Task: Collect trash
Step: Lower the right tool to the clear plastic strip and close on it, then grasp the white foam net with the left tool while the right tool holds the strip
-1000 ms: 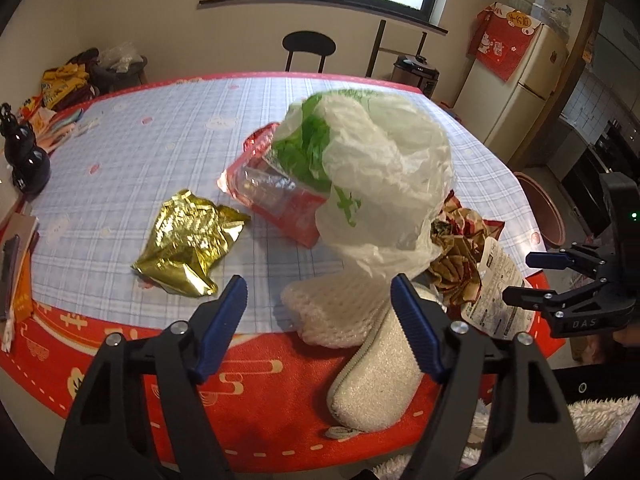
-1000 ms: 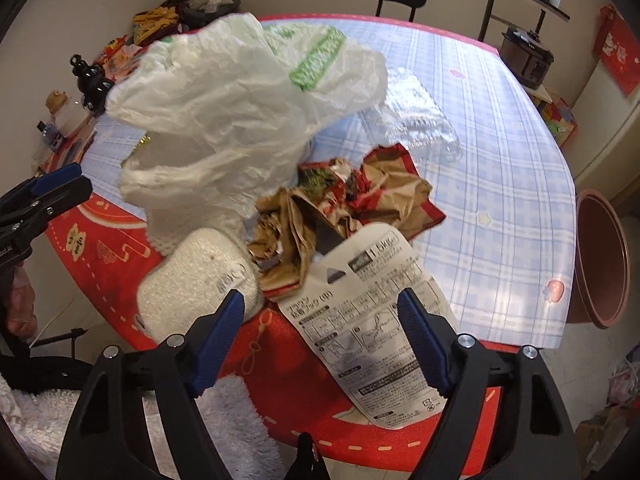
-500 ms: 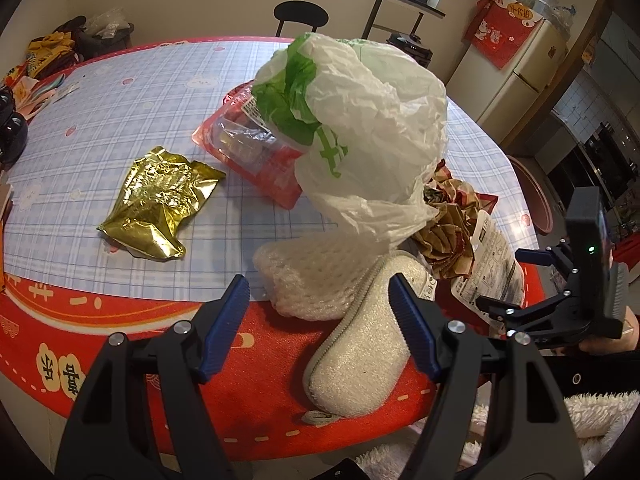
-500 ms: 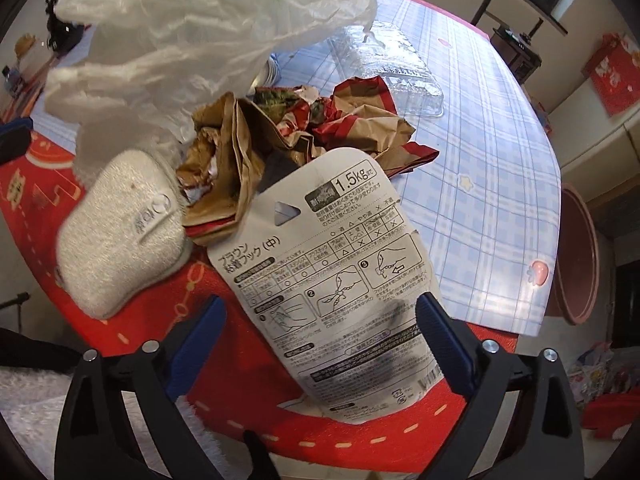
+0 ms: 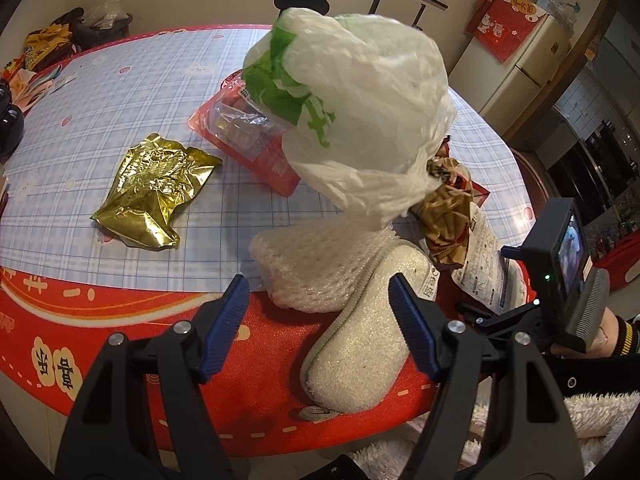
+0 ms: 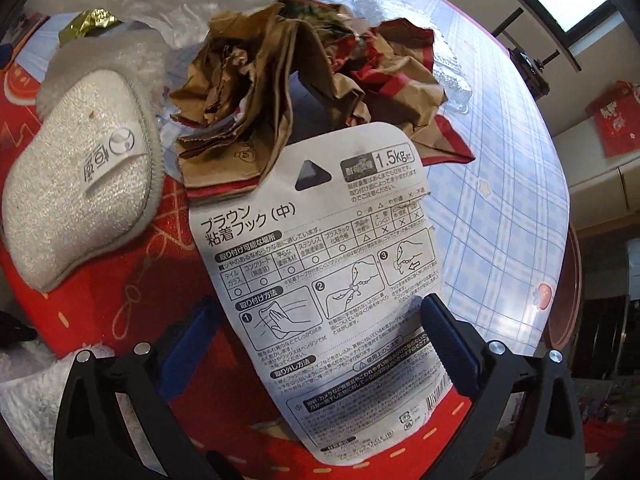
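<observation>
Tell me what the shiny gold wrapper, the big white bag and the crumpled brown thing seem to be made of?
Gold wrapper: probably metallised foil film; mirror-bright, sharp creases. White bag: thin plastic film, slightly translucent, softly wrinkled, green print. Crumpled brown thing: looks like kraft paper, matte, stiff folds, with red printed parts.

Printed white package card (image 6: pixel 340 280): flat, lying between the right claw's spread blue fingers, lower end past the table edge. Crumpled brown-and-red paper (image 6: pixel 304 80) just beyond it. Gold foil wrapper (image 5: pixel 154 192): crinkled, ahead-left of left claw.
</observation>
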`<state>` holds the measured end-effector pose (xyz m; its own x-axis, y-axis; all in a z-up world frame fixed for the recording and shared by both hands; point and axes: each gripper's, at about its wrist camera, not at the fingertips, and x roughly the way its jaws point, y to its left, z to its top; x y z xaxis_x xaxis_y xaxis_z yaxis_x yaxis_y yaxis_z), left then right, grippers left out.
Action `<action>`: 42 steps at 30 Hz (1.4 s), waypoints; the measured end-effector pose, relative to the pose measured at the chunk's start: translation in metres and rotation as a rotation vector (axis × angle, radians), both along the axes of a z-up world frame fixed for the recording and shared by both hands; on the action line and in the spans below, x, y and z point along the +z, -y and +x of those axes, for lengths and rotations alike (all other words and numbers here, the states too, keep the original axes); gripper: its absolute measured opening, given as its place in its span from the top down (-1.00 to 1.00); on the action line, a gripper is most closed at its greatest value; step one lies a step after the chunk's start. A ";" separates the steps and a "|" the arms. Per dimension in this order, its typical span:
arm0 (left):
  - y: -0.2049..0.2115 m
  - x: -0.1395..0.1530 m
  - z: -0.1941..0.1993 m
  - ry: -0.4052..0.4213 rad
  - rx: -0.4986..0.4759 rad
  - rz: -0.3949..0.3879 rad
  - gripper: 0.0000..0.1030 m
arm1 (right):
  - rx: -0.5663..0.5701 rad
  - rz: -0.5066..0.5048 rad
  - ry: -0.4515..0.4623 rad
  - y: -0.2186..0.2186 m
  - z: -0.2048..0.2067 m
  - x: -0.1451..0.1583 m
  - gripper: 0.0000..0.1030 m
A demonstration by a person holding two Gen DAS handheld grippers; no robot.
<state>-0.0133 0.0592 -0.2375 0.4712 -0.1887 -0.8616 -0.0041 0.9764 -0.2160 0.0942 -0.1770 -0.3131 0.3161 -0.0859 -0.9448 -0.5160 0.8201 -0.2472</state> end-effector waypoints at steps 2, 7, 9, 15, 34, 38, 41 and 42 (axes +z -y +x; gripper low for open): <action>0.001 -0.001 0.000 -0.002 -0.001 -0.001 -0.39 | -0.001 0.008 0.005 0.001 0.002 -0.001 -0.90; 0.002 -0.004 0.001 -0.015 -0.005 -0.010 -0.39 | -0.001 0.032 0.009 0.005 0.003 0.002 -0.81; 0.002 -0.007 0.002 -0.025 -0.009 -0.021 -0.39 | -0.022 0.060 0.008 0.011 0.006 0.008 -0.72; 0.004 -0.023 0.004 -0.075 -0.024 -0.041 -0.32 | -0.057 0.177 -0.004 0.026 0.001 0.036 -0.04; 0.008 -0.043 0.008 -0.146 -0.046 -0.091 -0.26 | -0.313 0.496 0.108 0.102 -0.004 0.123 0.83; 0.007 -0.049 0.011 -0.174 -0.046 -0.117 -0.24 | -0.350 0.510 0.060 0.107 -0.008 0.107 0.83; 0.006 -0.056 0.011 -0.199 -0.050 -0.138 -0.24 | -0.348 0.506 0.029 0.102 -0.010 0.095 0.81; 0.006 -0.058 0.011 -0.206 -0.051 -0.142 -0.24 | -0.347 0.506 0.022 0.100 -0.011 0.093 0.81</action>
